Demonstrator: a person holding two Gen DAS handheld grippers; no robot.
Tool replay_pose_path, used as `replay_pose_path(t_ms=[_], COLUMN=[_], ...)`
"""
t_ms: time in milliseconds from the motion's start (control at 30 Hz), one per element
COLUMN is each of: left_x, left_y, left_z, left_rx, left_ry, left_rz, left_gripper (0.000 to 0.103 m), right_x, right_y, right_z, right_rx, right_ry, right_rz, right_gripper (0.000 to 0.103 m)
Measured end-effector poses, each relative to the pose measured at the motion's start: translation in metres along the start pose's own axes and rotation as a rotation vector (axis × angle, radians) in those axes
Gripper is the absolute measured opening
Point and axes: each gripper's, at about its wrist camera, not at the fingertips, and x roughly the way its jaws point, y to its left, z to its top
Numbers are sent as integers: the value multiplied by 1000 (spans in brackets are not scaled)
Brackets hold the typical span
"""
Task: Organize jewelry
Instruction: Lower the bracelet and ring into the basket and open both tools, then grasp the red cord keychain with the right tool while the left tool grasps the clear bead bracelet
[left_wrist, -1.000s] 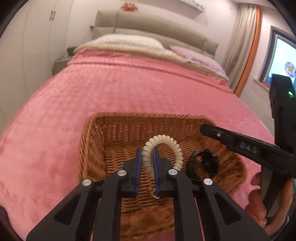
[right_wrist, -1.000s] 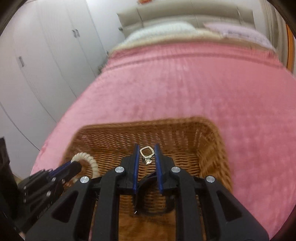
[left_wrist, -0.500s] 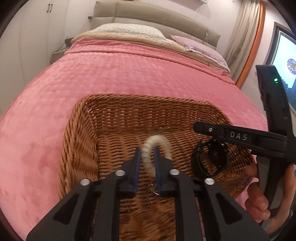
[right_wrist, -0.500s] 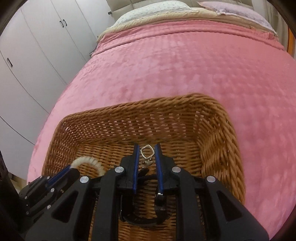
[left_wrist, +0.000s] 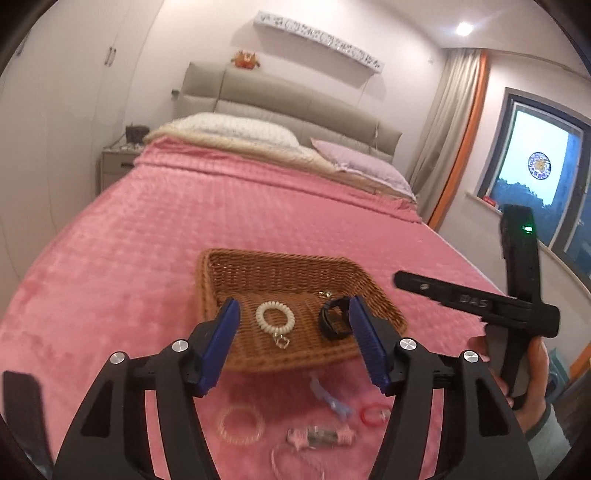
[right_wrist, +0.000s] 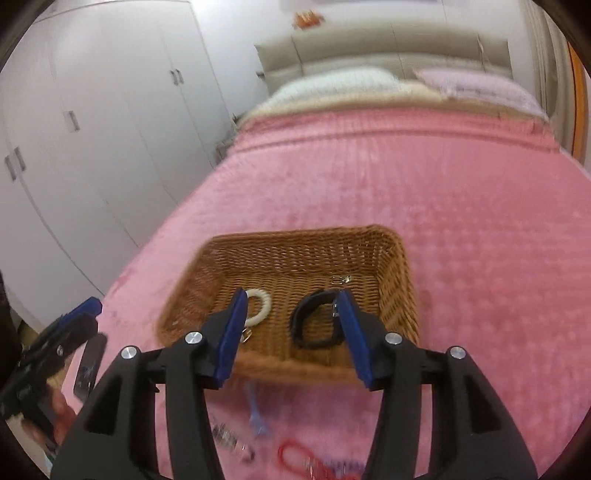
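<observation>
Pink bedspread (left_wrist: 221, 221); possibly white wardrobes (right_wrist: 92, 129)

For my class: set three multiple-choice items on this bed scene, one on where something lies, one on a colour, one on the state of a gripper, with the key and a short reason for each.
1. Where does the cream coiled bracelet lie?
A. on the pillow
B. inside the brown woven wicker basket
C. on the blanket in front of the basket

2. What colour is the small ring-shaped band on the pink blanket, nearer the camera than the basket?
A. red
B. green
C. black

3. How do the jaws of the left gripper stand?
A. shut on the bracelet
B. shut on nothing
C. wide open, holding nothing

Key: 1 B, the bracelet rests on the basket floor beside the black watch-like strap. 2 A, the band shows red against the blanket. 3 C, the blue pads stand far apart with nothing between them.
</observation>
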Motion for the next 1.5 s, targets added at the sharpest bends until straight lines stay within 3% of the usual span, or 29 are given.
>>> replay_pose_path(t_ms=[167, 300, 467, 600, 733, 867, 933, 1067, 1333, 1400, 1500], left_x=[-45, -62, -50, -27, -7, 11, 19, 28, 29, 28, 29], left_y=[-7, -8, 0, 9, 16, 22, 22, 22, 12, 10, 8], left_z=[-27, -55, -89, -109, -121, -130, -134, -139, -142, -143, -142], left_rx=[23, 32, -14, -39, -57, -67, -66, -61, -8, 7, 21], left_ry=[-14, -1, 78, 153, 211, 260, 295, 323, 324, 325, 328], left_rz=[-13, -9, -21, -7, 5, 16, 26, 43, 66, 73, 84], left_gripper=[60, 60, 59, 56, 53, 51, 44, 43, 43, 43, 43], right_x=[-61, -80, -65, -43, -26, -9, -2, 26, 59, 60, 56], right_y=[8, 4, -13, -24, -25, -8, -2, 4, 16, 18, 18], right_z=[-43, -81, -119, -140, -154, -150, -146, -139, -139, -138, -138], right_rx=[-24, -35, -9, 13, -4, -106, -147, -216, -320, -327, -313], right_ry=[-79, -94, -36, 29, 78, 119, 126, 196, 291, 290, 274], right_rz=[20, -18, -27, -28, -32, -73, -83, -85, -116, -113, -110], right_gripper=[48, 48, 48, 38, 38, 38, 38, 18, 17, 6, 3])
